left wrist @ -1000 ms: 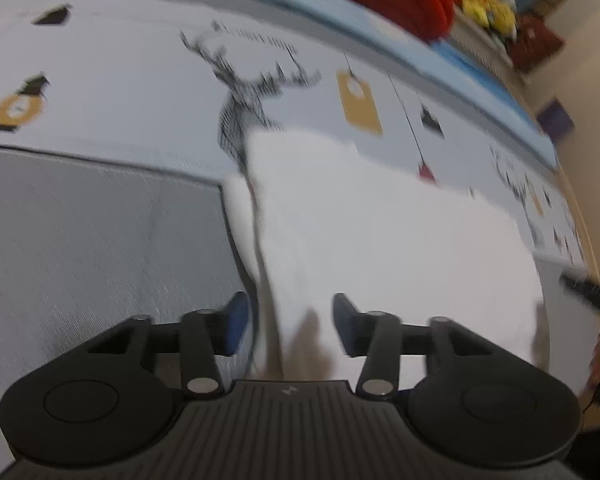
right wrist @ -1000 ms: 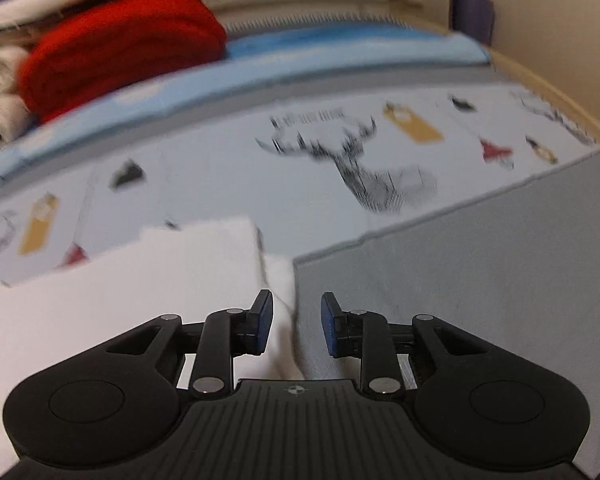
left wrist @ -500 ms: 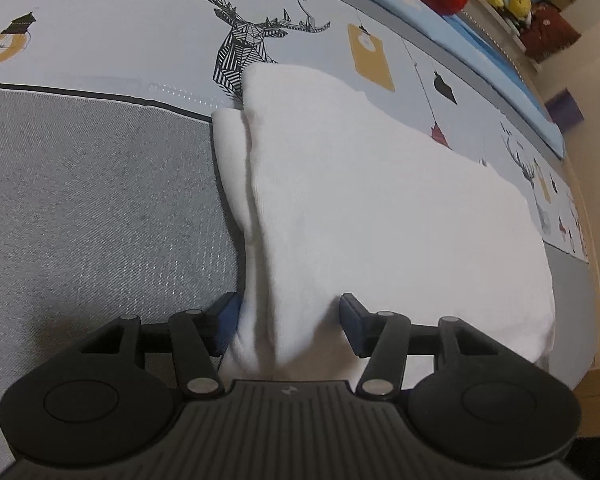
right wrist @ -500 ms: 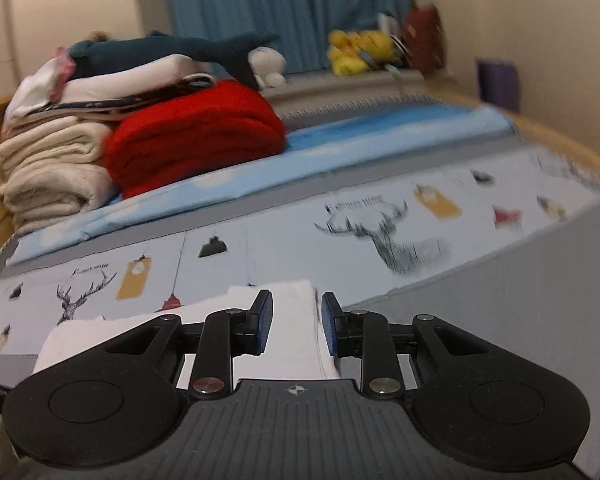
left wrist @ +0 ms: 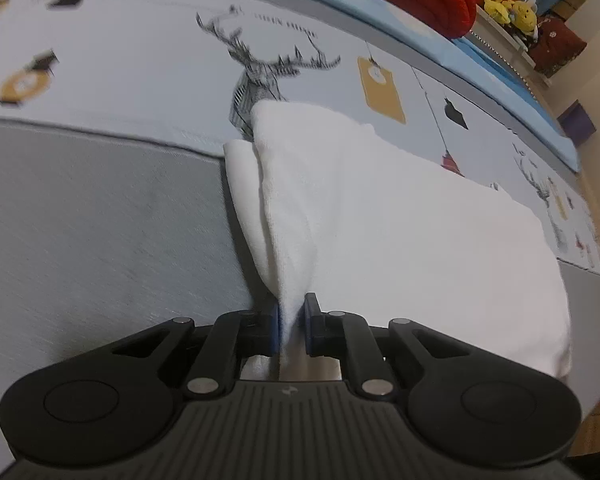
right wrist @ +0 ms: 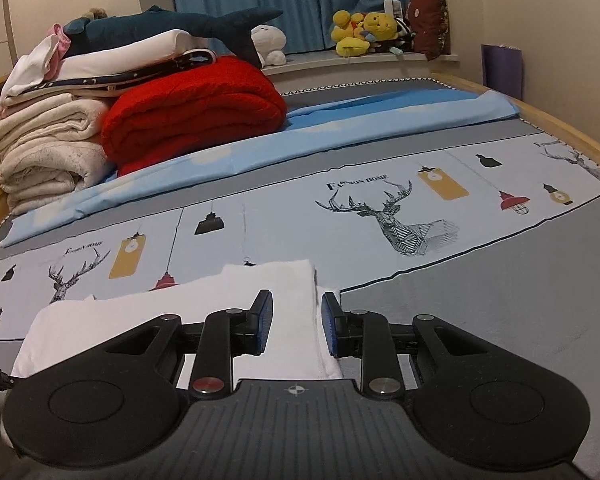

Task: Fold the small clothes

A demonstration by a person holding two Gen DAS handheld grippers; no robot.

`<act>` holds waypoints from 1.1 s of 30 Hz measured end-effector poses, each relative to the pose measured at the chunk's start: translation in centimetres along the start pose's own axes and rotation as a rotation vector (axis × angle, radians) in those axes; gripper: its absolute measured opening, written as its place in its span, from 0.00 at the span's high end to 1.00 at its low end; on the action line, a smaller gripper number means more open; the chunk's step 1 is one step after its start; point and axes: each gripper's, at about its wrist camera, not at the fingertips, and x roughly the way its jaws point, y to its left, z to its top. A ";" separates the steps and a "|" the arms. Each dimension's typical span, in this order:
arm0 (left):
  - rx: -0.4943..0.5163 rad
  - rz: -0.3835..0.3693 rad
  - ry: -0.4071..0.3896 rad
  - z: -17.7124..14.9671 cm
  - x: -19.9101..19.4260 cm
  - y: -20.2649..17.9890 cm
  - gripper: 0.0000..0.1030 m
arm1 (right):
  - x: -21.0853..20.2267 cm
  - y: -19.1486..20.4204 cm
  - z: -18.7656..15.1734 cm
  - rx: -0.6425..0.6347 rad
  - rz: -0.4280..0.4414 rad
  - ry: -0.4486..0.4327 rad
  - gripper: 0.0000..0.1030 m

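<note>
The white folded garment [left wrist: 400, 232] lies flat on the bed sheet [left wrist: 100, 208], half on the sheet's grey band and half on its printed band, just below the deer head print [left wrist: 260, 76]. The left gripper [left wrist: 291, 326] is closing its jaws on the near corner of this garment, and the cloth rises in a ridge between the pads. The right gripper [right wrist: 296, 328] stands a little open above the garment's edge and holds nothing.

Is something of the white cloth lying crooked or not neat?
Yes. On the white cloth, the under layer sticks out past the top layer's edge. The left gripper is closing on a pinched corner there.
</note>
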 end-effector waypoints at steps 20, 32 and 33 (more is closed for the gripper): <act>-0.069 0.086 0.036 0.6 0.6 3.0 0.74 | 1.1 1.2 -0.3 -0.005 -0.002 0.034 0.73; 0.070 0.200 -0.020 0.4 -0.9 1.6 0.87 | 2.1 2.0 -0.2 -0.015 0.021 0.051 0.73; 0.079 0.234 -0.020 0.4 -1.1 1.6 0.87 | 2.1 2.2 -0.2 -0.019 0.026 0.051 0.73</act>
